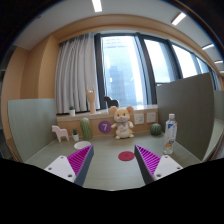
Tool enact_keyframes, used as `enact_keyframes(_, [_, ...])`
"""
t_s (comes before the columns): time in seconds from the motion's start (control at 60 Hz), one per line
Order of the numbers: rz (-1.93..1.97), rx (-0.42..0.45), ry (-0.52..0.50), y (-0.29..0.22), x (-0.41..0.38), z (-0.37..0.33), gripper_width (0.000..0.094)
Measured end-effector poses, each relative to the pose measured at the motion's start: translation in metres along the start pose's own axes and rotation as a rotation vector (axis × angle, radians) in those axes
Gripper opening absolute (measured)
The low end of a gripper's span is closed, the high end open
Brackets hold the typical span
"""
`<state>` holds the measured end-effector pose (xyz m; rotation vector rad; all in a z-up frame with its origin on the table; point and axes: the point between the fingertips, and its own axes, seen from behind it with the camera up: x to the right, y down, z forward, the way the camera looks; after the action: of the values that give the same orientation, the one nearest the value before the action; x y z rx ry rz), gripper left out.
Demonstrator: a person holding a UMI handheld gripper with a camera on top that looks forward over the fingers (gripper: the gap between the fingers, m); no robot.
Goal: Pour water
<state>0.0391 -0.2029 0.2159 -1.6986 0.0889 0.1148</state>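
We see the gripper (113,163) spread, nothing between its fingers. Bottle (170,132) stands beyond the right finger, near the partition (188,105). Red coaster (126,155) just ahead, between fingers. Teddy bear (122,122), toy horse (62,132), bowl (82,145) farther back by the window (122,70).

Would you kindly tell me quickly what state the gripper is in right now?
Gripper: open, holding nothing; the small round magenta coaster lies on the table between its fingers, and the clear plastic water bottle stands beyond them.
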Motion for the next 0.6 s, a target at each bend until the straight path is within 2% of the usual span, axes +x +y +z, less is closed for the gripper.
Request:
enact_keyframes(0.233, [0.019,-0.046,0.202,0.021,0.146,0.03,0.0843])
enact_keyframes(0.6, [-0.044,-0.031,0.288,-0.01,0.29,0.131,0.0843])
